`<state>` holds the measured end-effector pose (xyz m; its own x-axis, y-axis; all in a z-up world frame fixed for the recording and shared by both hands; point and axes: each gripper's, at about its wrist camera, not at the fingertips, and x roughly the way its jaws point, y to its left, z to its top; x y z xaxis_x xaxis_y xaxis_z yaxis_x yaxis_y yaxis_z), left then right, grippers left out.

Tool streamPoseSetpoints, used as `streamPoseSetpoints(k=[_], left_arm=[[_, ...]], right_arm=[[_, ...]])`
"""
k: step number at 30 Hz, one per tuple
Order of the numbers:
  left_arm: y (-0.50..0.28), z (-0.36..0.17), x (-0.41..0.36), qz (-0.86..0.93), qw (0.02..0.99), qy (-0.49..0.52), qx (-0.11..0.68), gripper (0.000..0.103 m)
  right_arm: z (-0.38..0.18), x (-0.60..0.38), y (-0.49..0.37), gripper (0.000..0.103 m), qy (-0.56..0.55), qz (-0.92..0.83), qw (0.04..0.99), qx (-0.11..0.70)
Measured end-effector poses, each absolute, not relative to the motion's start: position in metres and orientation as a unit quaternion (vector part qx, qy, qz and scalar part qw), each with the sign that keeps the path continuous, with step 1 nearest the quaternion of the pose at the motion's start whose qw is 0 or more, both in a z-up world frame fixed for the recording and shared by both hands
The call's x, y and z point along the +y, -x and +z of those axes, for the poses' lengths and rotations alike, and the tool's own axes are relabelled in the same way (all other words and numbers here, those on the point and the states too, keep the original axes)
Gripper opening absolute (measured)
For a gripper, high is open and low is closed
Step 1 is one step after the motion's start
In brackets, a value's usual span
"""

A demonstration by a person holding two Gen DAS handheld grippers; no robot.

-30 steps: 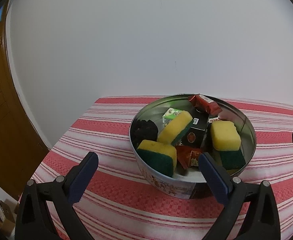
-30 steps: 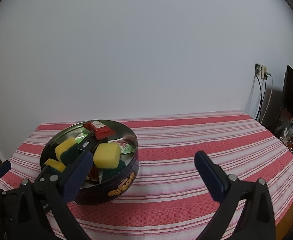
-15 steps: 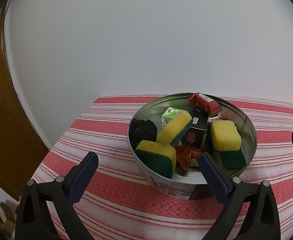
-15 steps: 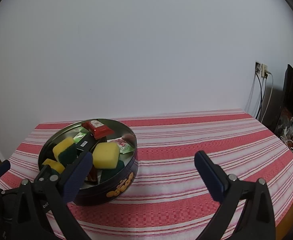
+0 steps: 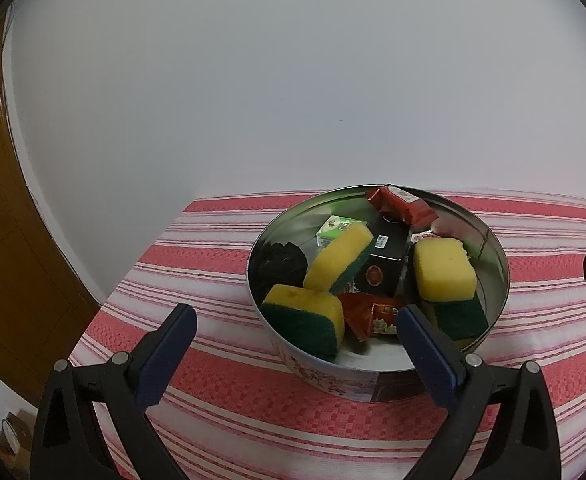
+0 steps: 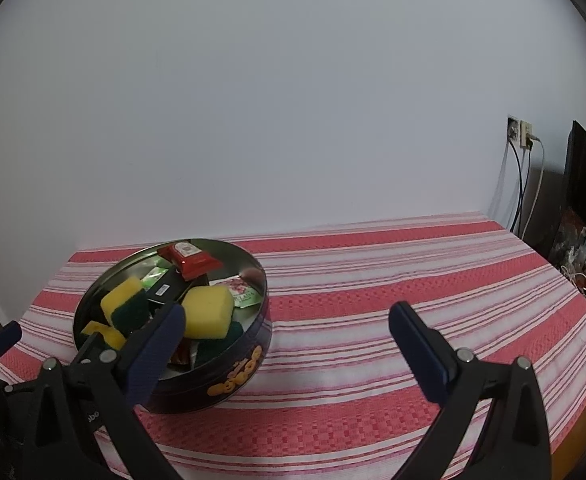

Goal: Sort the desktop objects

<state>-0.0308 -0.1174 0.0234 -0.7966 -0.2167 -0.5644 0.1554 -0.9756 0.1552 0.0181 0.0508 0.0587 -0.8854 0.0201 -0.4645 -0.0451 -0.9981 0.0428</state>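
Metal tin (image 5: 489, 320) just ahead of left claw (image 5: 293, 332), holding three yellow-green sponges (image 5: 445, 276), red packets (image 5: 403, 202), a black box (image 5: 385, 268) and a green carton (image 5: 333, 230). Both claws spread wide, gripping nothing; right claw (image 6: 289, 336) pointed at bare striped surface (image 6: 413, 280), tin off to its left. Fits either things gathered in or about to be taken out, so no step settled. Only right view shows yellow lettering (image 6: 237, 374) on the tin wall and the wall sockets (image 6: 521, 132).
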Motion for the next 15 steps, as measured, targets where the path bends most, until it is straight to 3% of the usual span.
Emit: streamPoseSetpoints(k=[15], left_arm=[[0.036, 0.021, -0.107, -0.944, 0.093, -0.311, -0.059, 0.101]], right_arm=[[0.056, 0.062, -0.013, 0.103, 0.246, 0.968, 0.021, 0.040]])
